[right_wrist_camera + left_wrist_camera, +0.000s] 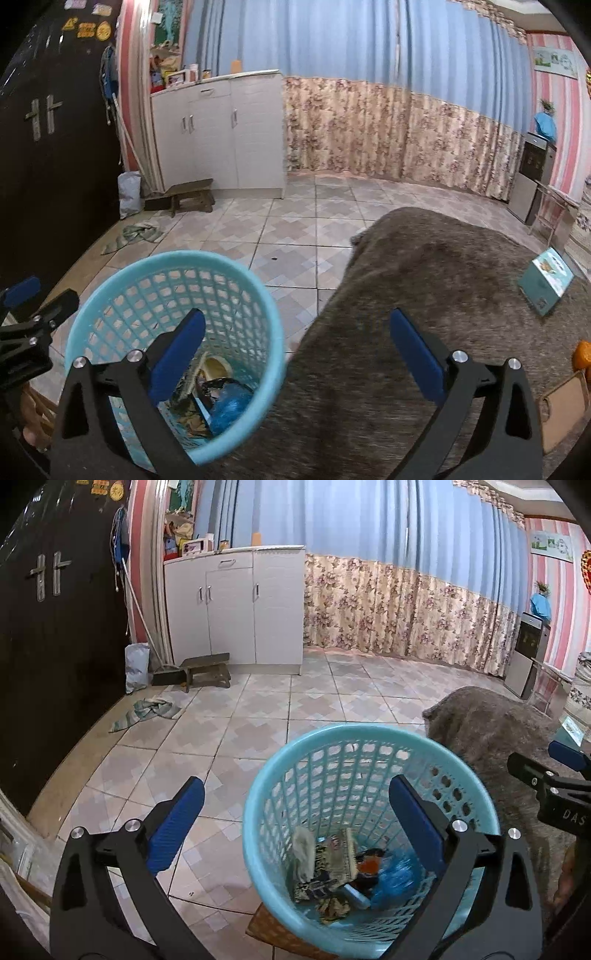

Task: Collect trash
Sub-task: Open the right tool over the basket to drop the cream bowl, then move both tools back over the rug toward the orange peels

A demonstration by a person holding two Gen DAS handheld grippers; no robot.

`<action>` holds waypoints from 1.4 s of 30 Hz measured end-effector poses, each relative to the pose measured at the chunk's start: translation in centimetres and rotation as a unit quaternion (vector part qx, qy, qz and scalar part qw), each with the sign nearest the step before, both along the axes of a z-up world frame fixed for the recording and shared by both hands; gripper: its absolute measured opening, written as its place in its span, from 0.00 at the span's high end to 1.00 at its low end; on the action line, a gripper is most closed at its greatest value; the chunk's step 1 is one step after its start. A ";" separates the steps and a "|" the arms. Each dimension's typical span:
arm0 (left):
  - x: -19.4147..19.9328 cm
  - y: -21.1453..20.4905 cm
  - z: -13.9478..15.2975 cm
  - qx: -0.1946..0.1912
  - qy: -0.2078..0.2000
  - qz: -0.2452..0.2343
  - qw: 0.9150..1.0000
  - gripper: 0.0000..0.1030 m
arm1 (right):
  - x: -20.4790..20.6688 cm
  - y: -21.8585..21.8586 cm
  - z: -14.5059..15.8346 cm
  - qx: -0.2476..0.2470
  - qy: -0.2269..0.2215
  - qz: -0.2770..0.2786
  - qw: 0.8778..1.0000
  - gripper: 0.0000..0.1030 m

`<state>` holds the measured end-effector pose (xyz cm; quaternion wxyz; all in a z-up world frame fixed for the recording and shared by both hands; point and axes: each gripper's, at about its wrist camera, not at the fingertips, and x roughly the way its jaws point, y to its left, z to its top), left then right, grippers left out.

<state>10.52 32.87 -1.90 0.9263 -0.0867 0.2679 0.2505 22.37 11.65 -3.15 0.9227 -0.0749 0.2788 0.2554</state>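
A turquoise lattice basket (332, 731) stands low in front of me, beside a surface covered in grey-brown fuzzy cloth (424, 295). Crumpled wrappers, paper and a blue plastic bag (343, 871) lie at its bottom. My left gripper (295, 786) hangs open above the basket, its right finger over the inside and its left finger over the floor, with nothing between them. My right gripper (297, 315) is open too and holds nothing, its left finger over the basket (177, 256) and its right finger over the fuzzy cloth.
A teal box (546, 280) and an orange thing (581, 354) lie on the fuzzy cloth at the right. On the tiled floor lies a crumpled rag (147, 712). Farther back are a small wooden stool (205, 668), a white cabinet (236, 605) and a dark door (55, 627).
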 end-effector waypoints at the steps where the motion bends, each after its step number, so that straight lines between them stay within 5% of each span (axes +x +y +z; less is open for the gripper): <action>1: 0.2 -0.6 0.5 0.003 -0.002 -0.003 1.000 0.06 | 0.2 -0.7 0.2 0.004 0.002 -0.004 1.000 0.05; 9: 2.2 -6.4 2.9 0.006 -0.020 -0.037 0.999 0.05 | 2.2 -8.8 3.1 0.024 -0.001 -0.061 0.998 0.05; 16: 5.4 -13.6 3.3 -0.015 -0.031 -0.091 0.995 0.05 | 4.5 -20.4 5.3 0.008 -0.024 -0.173 0.985 0.05; 31: 11.9 -27.2 2.1 -0.017 -0.012 -0.192 0.981 0.05 | 8.2 -39.8 1.1 -0.041 0.022 -0.286 0.957 0.05; 38: 15.7 -30.6 0.8 -0.020 0.007 -0.213 0.977 0.05 | 8.6 -41.9 -1.1 -0.004 0.047 -0.281 0.959 0.06; 40: 16.8 -31.5 0.4 -0.014 0.014 -0.220 0.975 0.05 | 8.9 -41.6 -1.8 -0.007 0.053 -0.268 0.962 0.11; 42: 17.8 -32.4 0.0 -0.008 0.022 -0.228 0.973 0.05 | 9.5 -41.2 -2.5 -0.011 0.067 -0.256 0.964 0.27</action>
